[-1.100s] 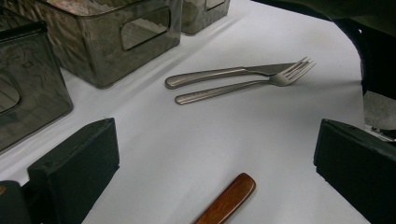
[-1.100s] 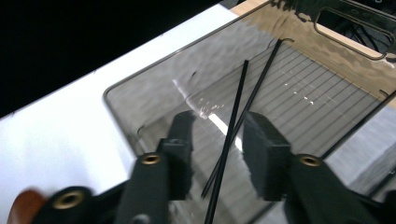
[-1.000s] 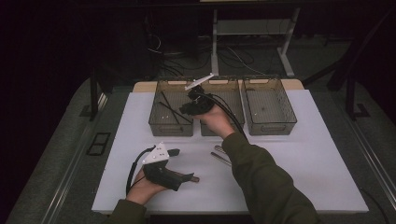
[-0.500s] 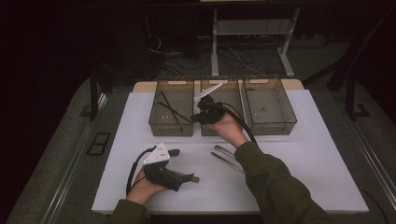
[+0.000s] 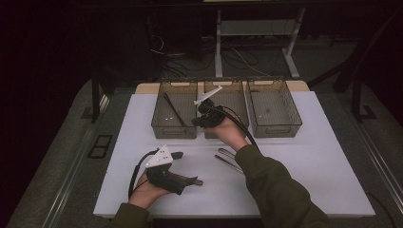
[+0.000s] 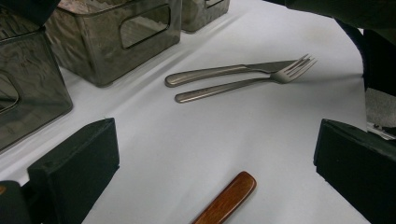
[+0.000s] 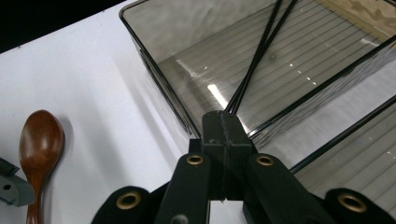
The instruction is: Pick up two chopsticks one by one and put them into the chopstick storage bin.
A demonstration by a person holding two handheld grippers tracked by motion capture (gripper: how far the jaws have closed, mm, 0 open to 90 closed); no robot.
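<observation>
- The right tool (image 5: 196,122) is hovering at the near rim of the left bin (image 5: 157,124), jaws pressed flat together on nothing; the black chopsticks (image 7: 261,51) are lying slantwise inside that bin, seemingly just dropped in for sorting.
- The left tool (image 5: 194,181) is resting near the counter's (image 5: 328,166) front edge, jaws spread wide around the wooden spoon's (image 6: 226,198) handle without touching it, likely readying a pickup.
- The middle bin (image 5: 237,92) and right bin (image 5: 294,118) are looking empty.
- The knife (image 6: 224,72) and fork (image 6: 247,84) are waiting mid-counter, just beside each other.

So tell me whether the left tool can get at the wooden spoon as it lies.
Probably yes: the left tool stands open, the wooden spoon lies on the white table between its jaws, nothing blocking.
</observation>
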